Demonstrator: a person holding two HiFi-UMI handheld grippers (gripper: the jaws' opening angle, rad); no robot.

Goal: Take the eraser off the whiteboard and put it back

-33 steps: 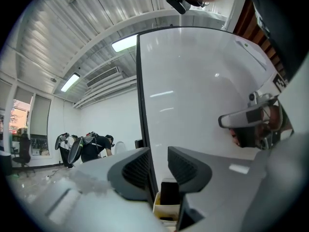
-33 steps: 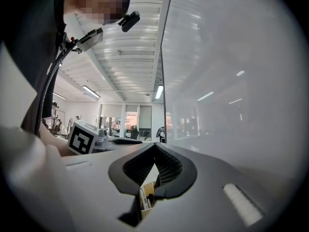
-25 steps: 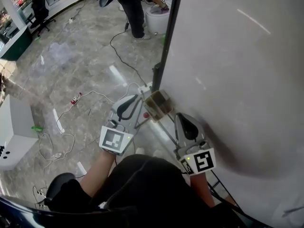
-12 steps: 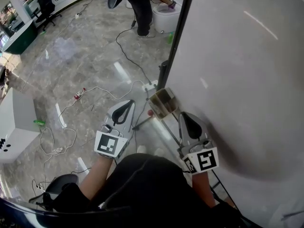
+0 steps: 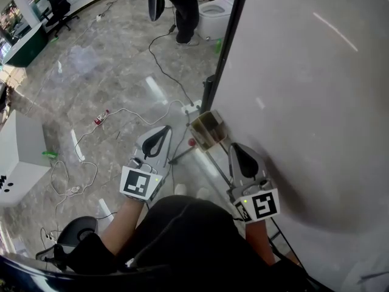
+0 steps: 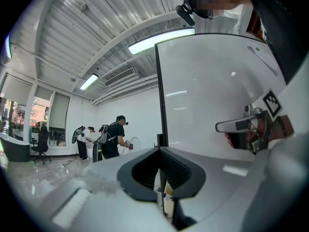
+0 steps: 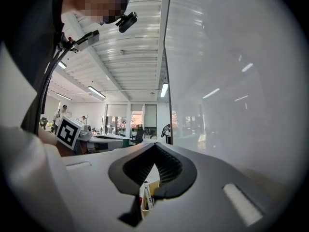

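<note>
The left gripper (image 5: 163, 130) has pulled back from the little clear box (image 5: 209, 131) at the bottom left corner of the whiteboard (image 5: 304, 72). A second ago its tip was just beside the box. Now there is a gap of floor (image 5: 91, 78) between them. Its jaws were a tiny bit apart, and now they are shut tight with nothing in them. The head view has swung a little too. The board's dark left edge (image 5: 228, 41) sits further to the right, and the person (image 5: 185, 8) standing far off now shows right at the top edge.
</note>
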